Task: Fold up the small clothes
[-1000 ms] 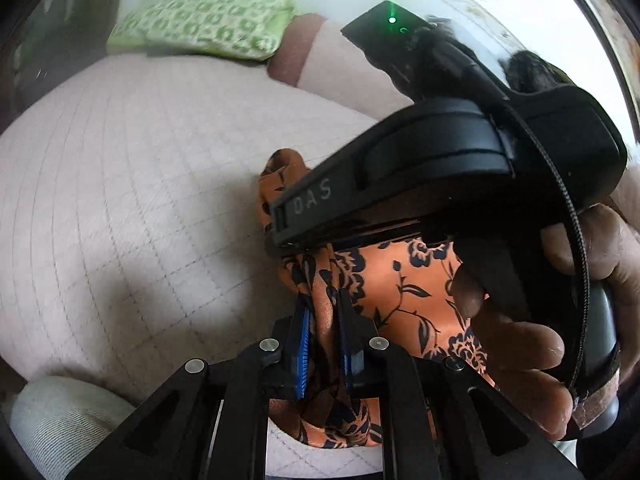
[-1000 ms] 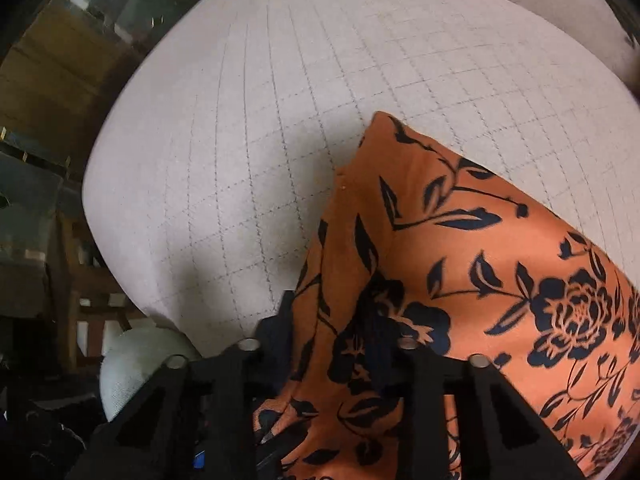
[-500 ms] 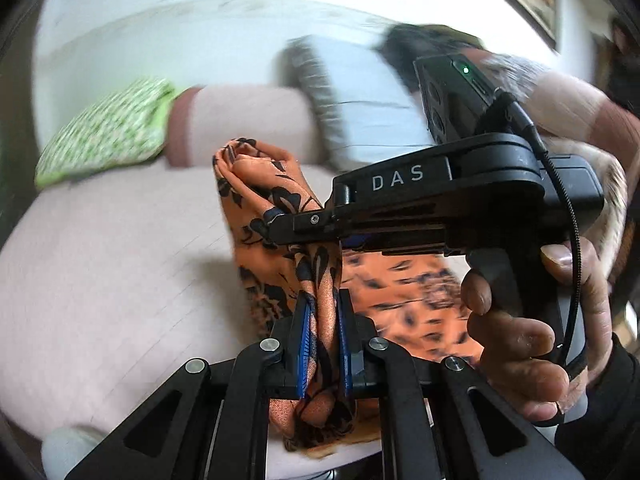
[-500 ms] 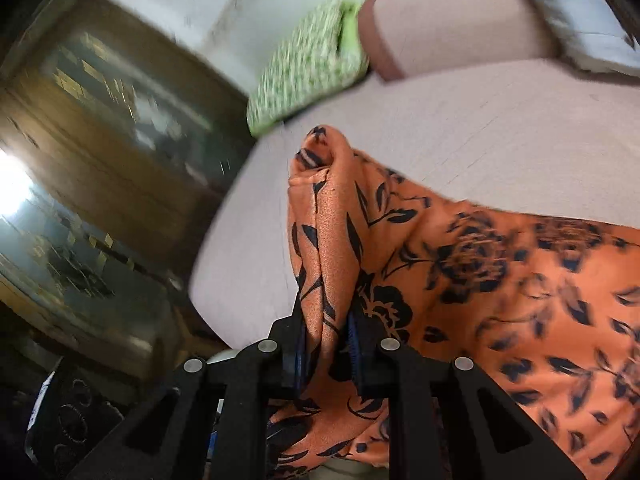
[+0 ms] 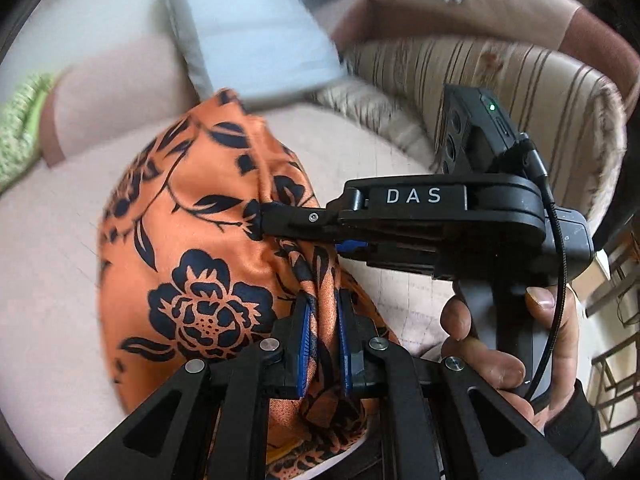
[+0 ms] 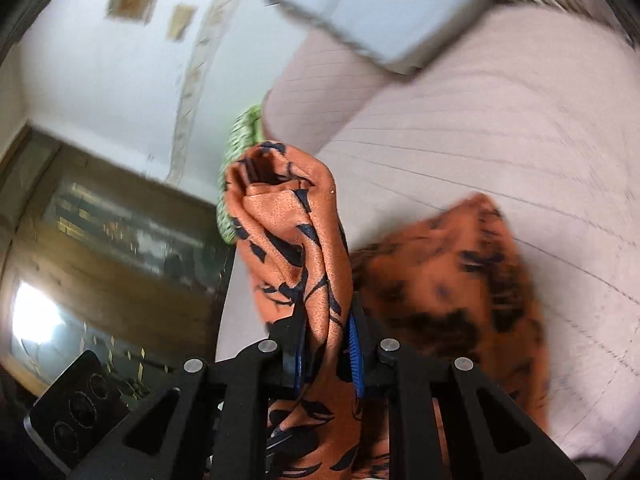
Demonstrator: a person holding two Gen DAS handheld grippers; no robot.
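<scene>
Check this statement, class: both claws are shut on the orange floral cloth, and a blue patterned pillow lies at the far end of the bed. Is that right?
Not quite. The pillow is green patterned, as the left wrist view shows. The rest holds: the left claw and right claw are both shut on the orange floral cloth.

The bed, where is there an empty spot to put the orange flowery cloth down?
Bare pink bedspread lies left of the orange cloth, running up to the green pillow. In the right wrist view, more bare spread lies right of the cloth, below the grey pillow. It is crowded in the middle, where the left gripper and right gripper both clamp the cloth.
</scene>
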